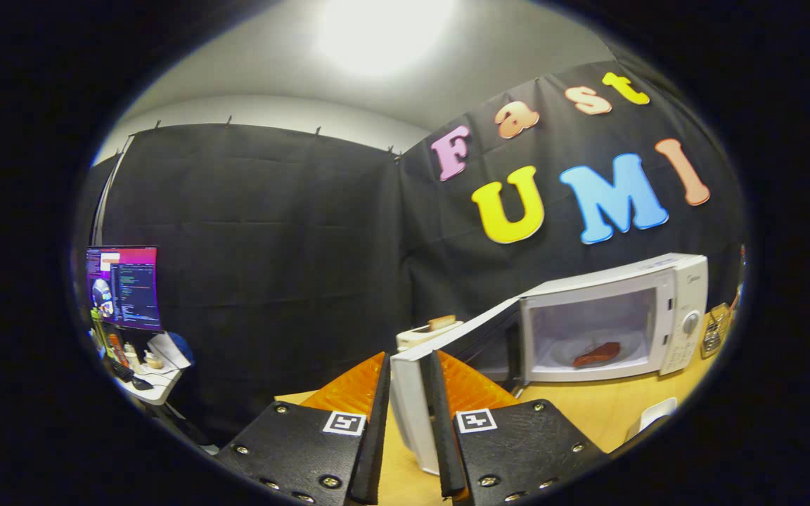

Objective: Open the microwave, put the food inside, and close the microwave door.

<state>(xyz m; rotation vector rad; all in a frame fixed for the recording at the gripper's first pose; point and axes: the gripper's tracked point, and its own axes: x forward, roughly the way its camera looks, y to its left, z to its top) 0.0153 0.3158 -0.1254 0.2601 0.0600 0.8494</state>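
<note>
The white microwave (665,316) stands on a wooden table (588,411), its door (440,365) swung wide open toward the gripper (408,393). Inside the lit cavity a reddish-brown piece of food (596,353) lies on the turntable. The door's free edge sits between the gripper's 2 fingers, which are close on either side of it.

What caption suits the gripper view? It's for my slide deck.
Claw straddling the open microwave door edge, food already inside the microwave.
</note>
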